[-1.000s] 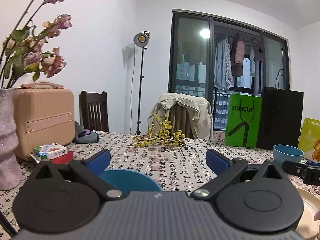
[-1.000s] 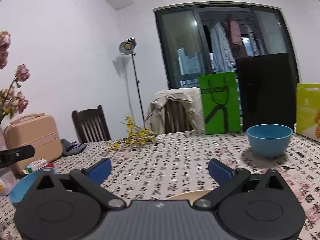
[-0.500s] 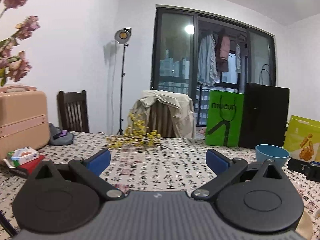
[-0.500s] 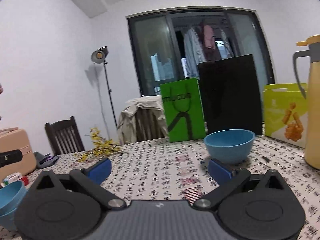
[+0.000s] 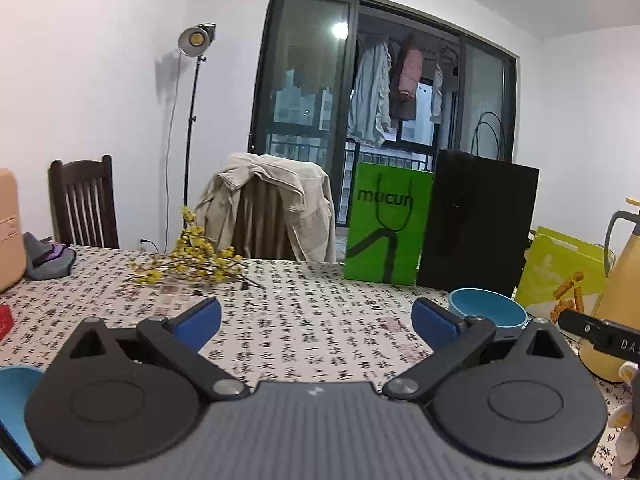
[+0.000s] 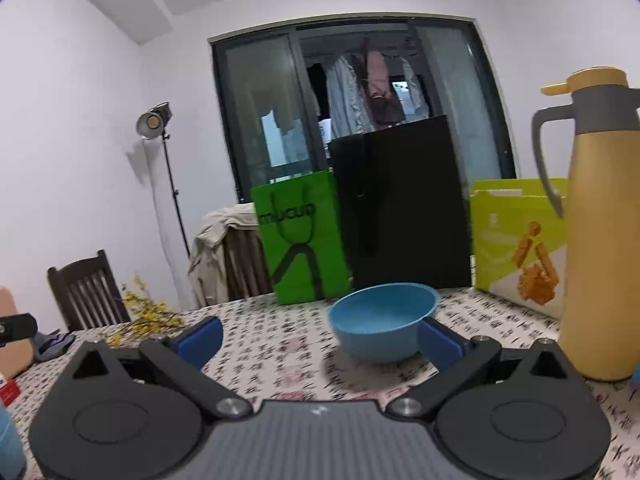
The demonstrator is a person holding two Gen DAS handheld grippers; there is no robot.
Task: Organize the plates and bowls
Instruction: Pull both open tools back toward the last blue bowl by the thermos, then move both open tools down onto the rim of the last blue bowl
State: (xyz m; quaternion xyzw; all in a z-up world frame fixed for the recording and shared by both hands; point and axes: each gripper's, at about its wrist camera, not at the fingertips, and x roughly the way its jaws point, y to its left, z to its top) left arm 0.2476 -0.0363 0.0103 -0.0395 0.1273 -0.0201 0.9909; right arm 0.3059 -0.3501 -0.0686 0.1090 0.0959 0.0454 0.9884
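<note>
A blue bowl (image 6: 383, 320) stands upright on the patterned tablecloth (image 6: 272, 352), just ahead of my right gripper (image 6: 318, 336), whose right pad sits beside its near side. The right gripper is open and empty. The same bowl shows in the left wrist view (image 5: 486, 312), ahead and to the right of my left gripper (image 5: 316, 318), which is open and empty. A second blue bowl (image 5: 16, 384) lies at the lower left edge, beside the left gripper body. No plate is in view.
A yellow thermos jug (image 6: 600, 224) stands right of the bowl. A green bag (image 6: 300, 240), a black bag (image 6: 400, 204) and a yellow-green box (image 6: 520, 236) line the far table edge. Yellow flowers (image 5: 192, 260) lie mid-table. Chairs stand behind.
Both grippers swung to the right. The right gripper came close to the far blue bowl. The near blue bowl slid from under the left gripper to its lower left edge.
</note>
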